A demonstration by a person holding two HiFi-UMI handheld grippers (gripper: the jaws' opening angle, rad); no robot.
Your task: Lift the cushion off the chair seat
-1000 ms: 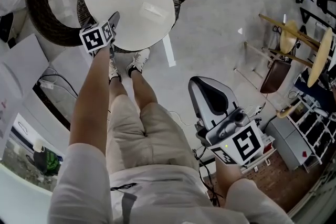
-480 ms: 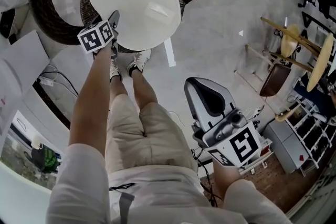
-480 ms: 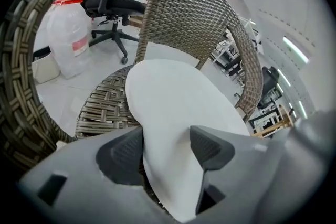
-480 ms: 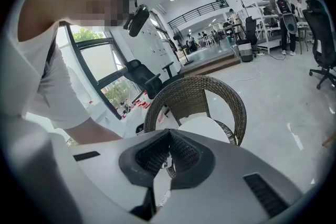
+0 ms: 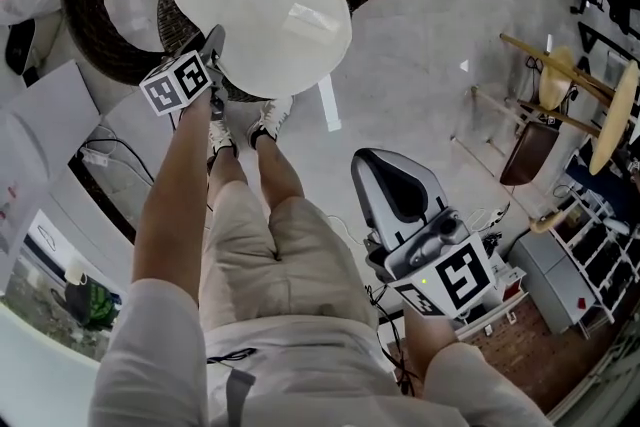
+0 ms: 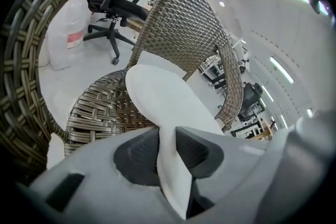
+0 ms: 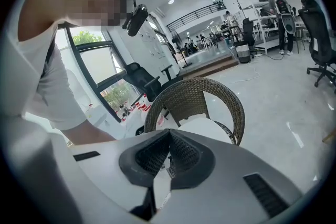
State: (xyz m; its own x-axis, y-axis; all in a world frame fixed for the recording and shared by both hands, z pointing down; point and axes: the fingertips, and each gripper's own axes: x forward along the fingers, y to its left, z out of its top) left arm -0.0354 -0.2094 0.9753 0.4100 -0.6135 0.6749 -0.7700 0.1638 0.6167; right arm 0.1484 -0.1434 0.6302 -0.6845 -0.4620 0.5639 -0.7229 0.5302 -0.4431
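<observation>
L gripper (image 6: pixel 167 132) closing, pinching cushion (image 6: pixel 165 94) edge over wicker chair (image 6: pixel 102 113) — R gripper (image 7: pixel 169 140) pressed together, empty.

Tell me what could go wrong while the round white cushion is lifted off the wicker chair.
The left gripper, its fingers closing, pinches only the edge of the round white cushion: it may slip out. Held at one side, the cushion could droop and catch on the brown woven wicker chair.
</observation>
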